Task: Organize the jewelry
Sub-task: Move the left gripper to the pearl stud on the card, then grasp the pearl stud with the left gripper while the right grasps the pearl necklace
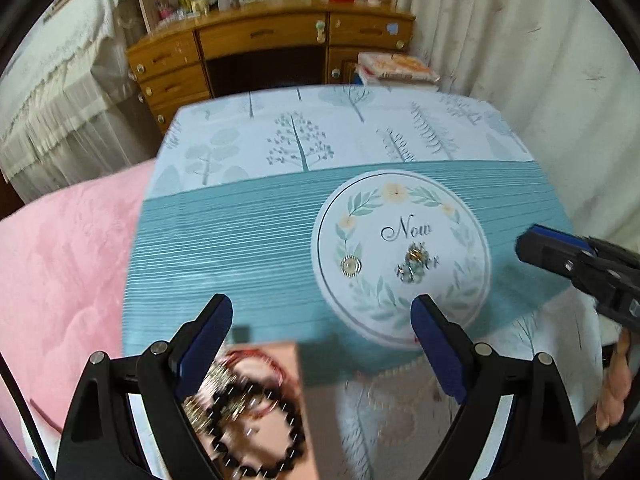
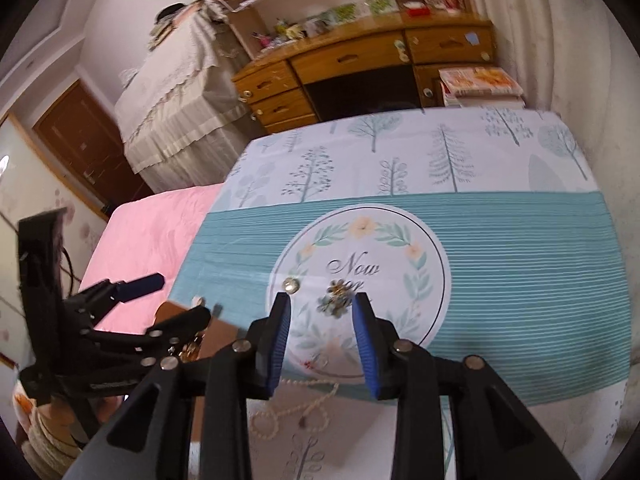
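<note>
In the left wrist view my left gripper (image 1: pixel 322 308) stands wide open above the table's near edge, nothing between its pads. Under it lies a pink tray (image 1: pixel 308 408) holding a black bead bracelet (image 1: pixel 256 436) and a red bracelet (image 1: pixel 264 364); a pearl necklace (image 1: pixel 384 396) lies blurred beside it. A round pearl brooch (image 1: pixel 351 267) and a glittering cluster piece (image 1: pixel 414 264) rest on the cloth's round print. My right gripper (image 2: pixel 322 300) hovers with a narrow gap just short of the cluster piece (image 2: pixel 338 300), pads not touching it. The round brooch (image 2: pixel 291 284) sits left of it, the pearl necklace (image 2: pixel 296 412) below.
A teal and white tree-print tablecloth (image 1: pixel 240 240) covers the table. A pink blanket (image 1: pixel 68 264) lies to the left. Behind stand a wooden desk with drawers (image 1: pixel 260 40), a stack of books (image 1: pixel 396 68) and pale curtains (image 1: pixel 520 60). The left gripper (image 2: pixel 180 296) shows at left in the right wrist view.
</note>
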The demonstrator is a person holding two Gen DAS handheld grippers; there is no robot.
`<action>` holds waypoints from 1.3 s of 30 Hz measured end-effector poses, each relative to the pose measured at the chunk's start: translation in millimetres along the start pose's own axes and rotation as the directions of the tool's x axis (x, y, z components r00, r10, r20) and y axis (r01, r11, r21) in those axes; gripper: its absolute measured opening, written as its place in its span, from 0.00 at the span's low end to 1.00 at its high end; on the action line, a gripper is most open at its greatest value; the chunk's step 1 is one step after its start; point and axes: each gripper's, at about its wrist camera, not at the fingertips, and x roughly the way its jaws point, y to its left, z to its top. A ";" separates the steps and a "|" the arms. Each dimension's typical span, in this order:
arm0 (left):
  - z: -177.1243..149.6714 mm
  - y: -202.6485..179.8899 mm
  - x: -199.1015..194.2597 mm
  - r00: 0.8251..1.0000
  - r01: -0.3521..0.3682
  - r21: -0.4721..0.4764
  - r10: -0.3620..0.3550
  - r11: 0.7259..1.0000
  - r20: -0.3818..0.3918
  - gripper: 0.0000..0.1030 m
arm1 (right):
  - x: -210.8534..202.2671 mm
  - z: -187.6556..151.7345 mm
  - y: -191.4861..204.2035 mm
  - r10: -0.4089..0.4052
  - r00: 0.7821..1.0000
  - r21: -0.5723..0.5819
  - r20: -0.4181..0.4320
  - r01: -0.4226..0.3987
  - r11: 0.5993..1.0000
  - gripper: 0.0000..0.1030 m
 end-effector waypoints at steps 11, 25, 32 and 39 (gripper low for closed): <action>25.1 -12.1 83.2 0.989 0.020 -0.064 -0.029 0.998 -0.144 0.58 | 43.8 -1.5 -22.2 0.036 0.996 0.062 -0.088 -0.030 0.998 0.31; 35.8 -23.5 107.1 0.976 0.011 -0.076 -0.028 0.997 -0.217 0.30 | 57.5 -2.7 -31.4 0.052 0.993 0.066 -0.111 -0.044 0.997 0.31; 39.1 -29.8 112.9 0.976 -0.006 -0.062 -0.008 0.998 -0.219 0.17 | 61.0 -2.6 -31.0 0.059 0.991 0.066 -0.119 -0.051 0.997 0.31; 36.5 -23.4 107.7 0.979 0.018 -0.078 -0.033 0.997 -0.200 0.16 | 64.8 -3.9 -24.9 0.074 0.988 0.065 -0.133 -0.066 0.996 0.31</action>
